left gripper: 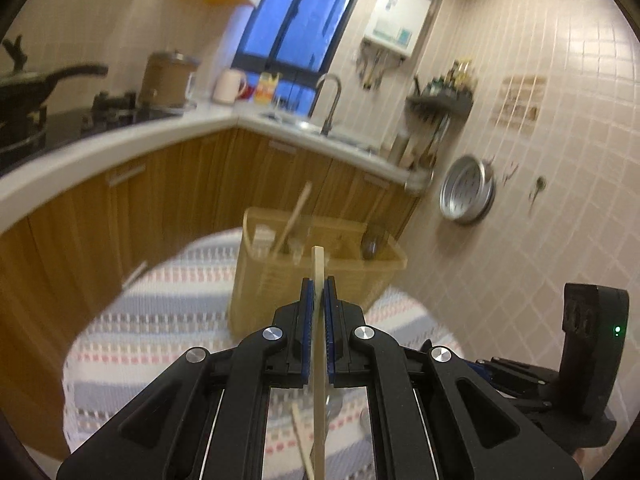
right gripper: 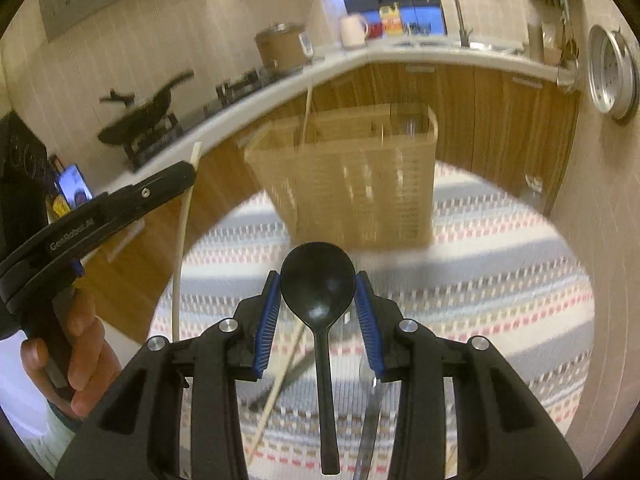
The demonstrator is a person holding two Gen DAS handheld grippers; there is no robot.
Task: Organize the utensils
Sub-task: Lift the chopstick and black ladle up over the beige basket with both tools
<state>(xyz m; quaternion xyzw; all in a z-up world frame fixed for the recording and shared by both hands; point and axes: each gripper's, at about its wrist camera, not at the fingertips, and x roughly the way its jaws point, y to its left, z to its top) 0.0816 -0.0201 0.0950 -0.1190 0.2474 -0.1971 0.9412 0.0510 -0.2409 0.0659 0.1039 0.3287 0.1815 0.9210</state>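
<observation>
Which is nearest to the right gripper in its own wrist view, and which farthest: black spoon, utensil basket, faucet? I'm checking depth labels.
1. Black spoon: its bowl is clamped between the right gripper's pads.
2. Utensil basket: ahead, standing on the striped tablecloth.
3. Faucet: farthest, on the counter by the window, upper right.

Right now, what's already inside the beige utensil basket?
Inside the utensil basket, a wooden handle sticks up at its left end and a dark spoon leans at its right. Lower contents are hidden by the walls.
</observation>
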